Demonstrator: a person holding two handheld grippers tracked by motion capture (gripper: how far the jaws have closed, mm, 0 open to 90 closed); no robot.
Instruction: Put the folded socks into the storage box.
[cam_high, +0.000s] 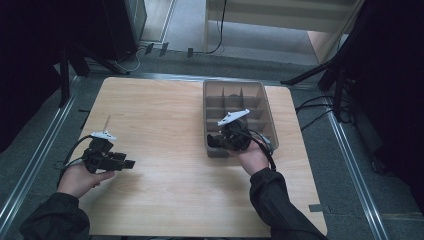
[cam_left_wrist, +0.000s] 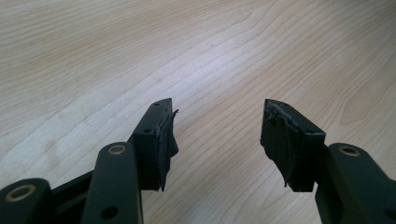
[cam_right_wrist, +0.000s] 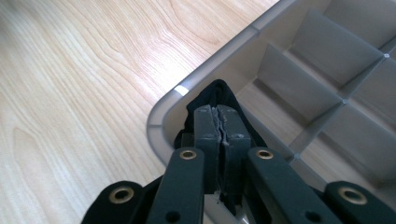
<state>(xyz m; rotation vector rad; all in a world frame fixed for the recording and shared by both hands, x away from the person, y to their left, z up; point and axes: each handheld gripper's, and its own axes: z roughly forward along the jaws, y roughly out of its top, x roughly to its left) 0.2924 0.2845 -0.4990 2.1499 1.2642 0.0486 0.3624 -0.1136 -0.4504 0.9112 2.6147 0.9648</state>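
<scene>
The black cloth (cam_right_wrist: 217, 95) is soft, crumpled, with no clear long axis. It sits in the tray (cam_right_wrist: 161, 114) corner compartment, pinched by the closed right gripper (cam_right_wrist: 222, 122). The left gripper (cam_left_wrist: 217, 135) gapes empty above the worktop (cam_left_wrist: 140, 56).

Open worktop on the left, a divided bin on the right.

The worktop (cam_high: 160, 125) lies bare across its left and middle, giving wide passage around the left tool (cam_high: 131, 163), whose 2 jaws stand apart over bare wood. The grey bin (cam_high: 270, 117) blocks the right side; its raised rim and inner dividers (cam_right_wrist: 299, 79) make narrow compartments. A black cloth (cam_right_wrist: 215, 95) sits in the near corner compartment, beneath the right tool (cam_right_wrist: 222, 122).
</scene>
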